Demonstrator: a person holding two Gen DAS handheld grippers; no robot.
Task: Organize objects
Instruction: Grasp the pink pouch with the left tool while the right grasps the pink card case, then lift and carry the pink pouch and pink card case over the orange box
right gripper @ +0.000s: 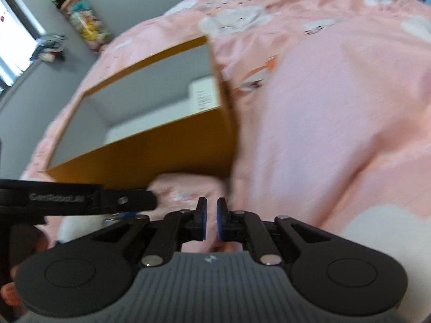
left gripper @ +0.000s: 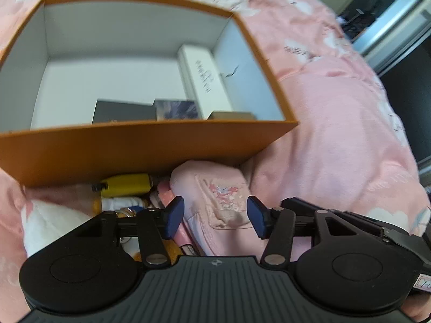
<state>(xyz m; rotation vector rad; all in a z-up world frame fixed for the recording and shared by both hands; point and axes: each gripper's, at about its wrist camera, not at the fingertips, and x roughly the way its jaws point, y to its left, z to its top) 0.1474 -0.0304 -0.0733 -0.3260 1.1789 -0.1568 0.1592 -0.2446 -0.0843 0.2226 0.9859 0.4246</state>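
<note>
A bed covered by a pink quilt [left gripper: 336, 140] with white patches carries everything. On it sits an open orange box [left gripper: 140, 150], white inside. Within the box lie a long white carton [left gripper: 204, 80] against its right wall, a black box [left gripper: 121, 111], a dark patterned box [left gripper: 179, 109] and a tan box [left gripper: 231, 115] along the near wall. Just in front of the orange box lies a pink pouch [left gripper: 215, 196], with a yellow bottle [left gripper: 126, 185] to its left among small mixed items. The left gripper [left gripper: 215, 216] hangs over the pouch, jaws released and spread, not pressing it. The right gripper [right gripper: 212, 222] is beside the pouch, jaws clenched with only a narrow slit between them, nothing visibly held.
</note>
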